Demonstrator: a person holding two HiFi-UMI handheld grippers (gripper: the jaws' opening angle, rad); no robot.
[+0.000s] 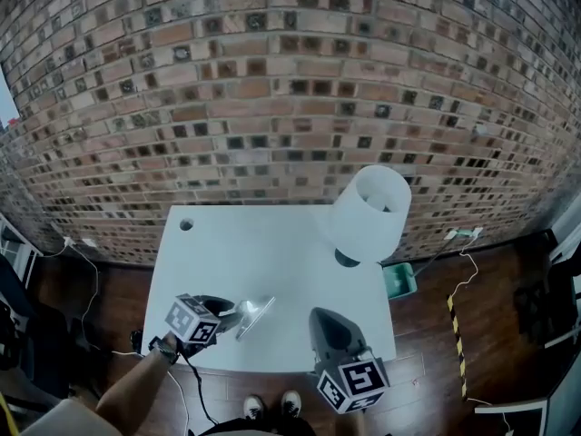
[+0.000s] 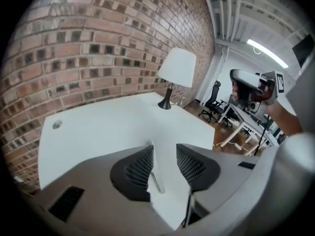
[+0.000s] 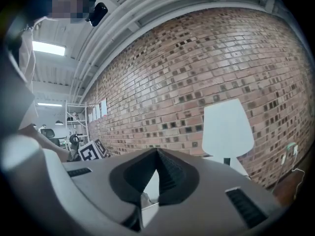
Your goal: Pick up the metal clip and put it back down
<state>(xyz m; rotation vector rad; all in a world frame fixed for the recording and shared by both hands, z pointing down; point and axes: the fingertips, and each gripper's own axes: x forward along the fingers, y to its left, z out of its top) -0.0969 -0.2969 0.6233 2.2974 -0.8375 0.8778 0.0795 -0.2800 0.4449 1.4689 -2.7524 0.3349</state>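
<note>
White table (image 1: 272, 243), brick wall behind. Item: metal clip (image 2: 156, 177), resting on the tabletop between my left gripper's (image 2: 164, 150) parted jaws, pads not pressing. Right gripper (image 3: 157, 154): closed, empty. Step: I judge pre-grasp or set-down complete; undecidable.

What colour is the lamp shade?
White; the lamp shade shows best in the left gripper view.
</note>
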